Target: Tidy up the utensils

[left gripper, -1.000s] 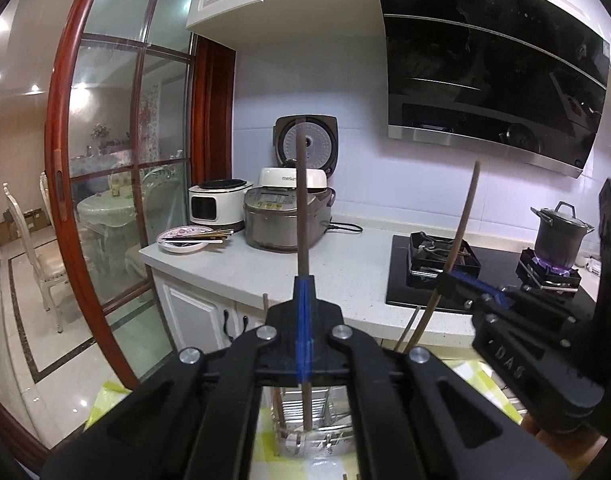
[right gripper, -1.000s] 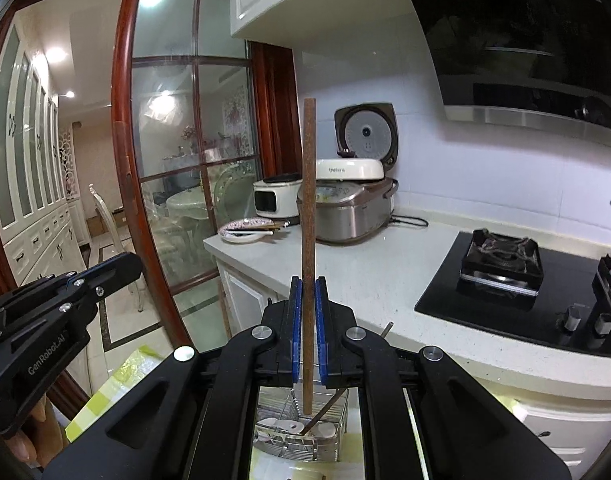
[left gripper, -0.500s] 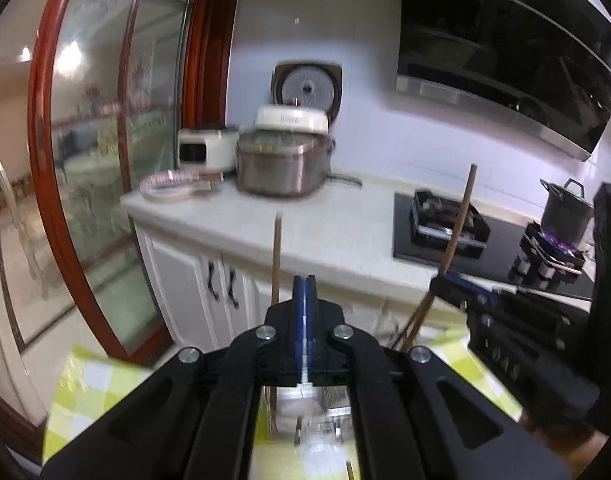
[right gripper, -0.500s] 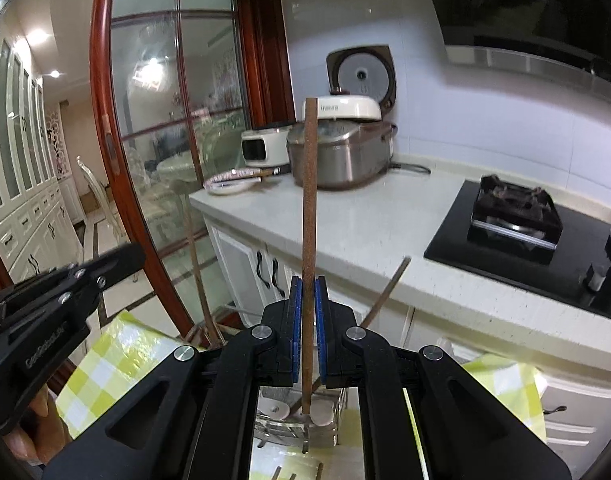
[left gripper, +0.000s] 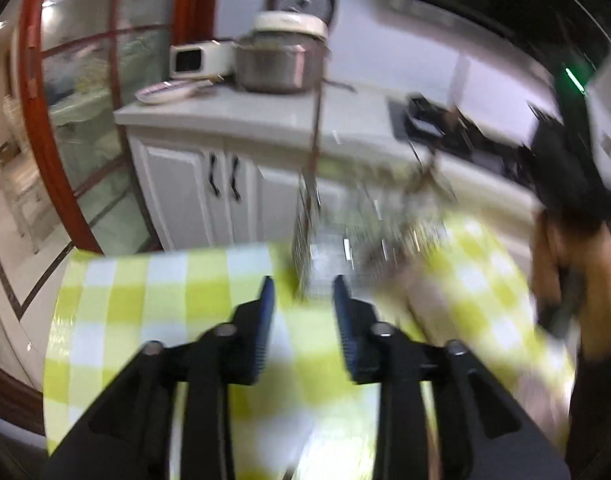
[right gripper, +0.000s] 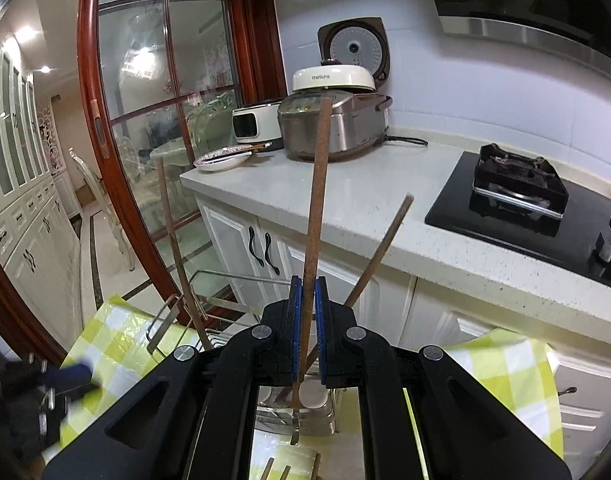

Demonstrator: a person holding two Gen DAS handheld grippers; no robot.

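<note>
Chopstick [right gripper: 315,216] stands upright, pinched in your right gripper [right gripper: 308,320], its tip over the wire rack [right gripper: 193,320]. Release crooked and it may catch the rim or two leaning sticks. Your left gripper [left gripper: 301,312], fingers apart and apparently empty through blur, has clear checked cloth [left gripper: 153,296] beneath.

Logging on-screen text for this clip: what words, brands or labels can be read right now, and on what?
"theSuns", as best it reads: on the white lid of the cooker.
Rice cooker panel: markings too small to read.
Left wrist view: too blurred; nothing legible.
</note>
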